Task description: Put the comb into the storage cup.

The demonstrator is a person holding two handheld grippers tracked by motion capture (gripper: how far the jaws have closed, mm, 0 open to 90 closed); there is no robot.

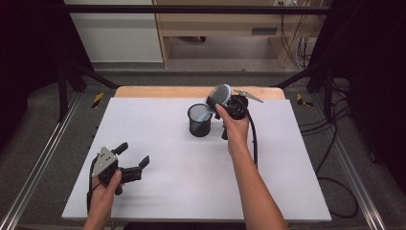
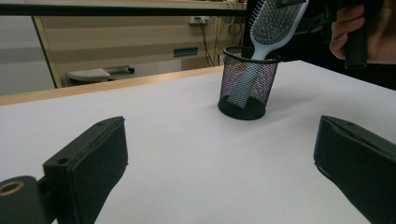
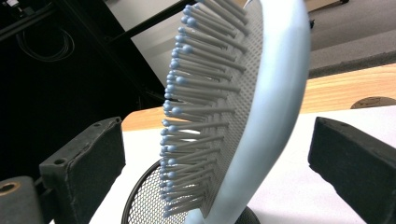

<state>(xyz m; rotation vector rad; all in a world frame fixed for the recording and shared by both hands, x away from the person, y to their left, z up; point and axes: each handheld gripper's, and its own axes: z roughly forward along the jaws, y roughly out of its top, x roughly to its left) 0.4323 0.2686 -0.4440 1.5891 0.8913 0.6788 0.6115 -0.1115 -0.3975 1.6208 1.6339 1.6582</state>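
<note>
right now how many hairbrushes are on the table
1. The light blue hairbrush stands handle-down in the black mesh cup toward the table's far edge, its head between the open jaws of the right gripper. The mesh reveals no other inside.

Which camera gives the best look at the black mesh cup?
The left gripper view: the black wire-mesh cup stands whole, the handle inside. The high view shows it small; the right gripper view catches its rim.

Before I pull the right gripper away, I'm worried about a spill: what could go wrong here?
1. The hairbrush leans handle-down in the mesh pencil cup, head high above the rim; it might tip the cup.
2. The right gripper stands open around the brush head, so a sideways withdrawal may snag the bristles.
</note>
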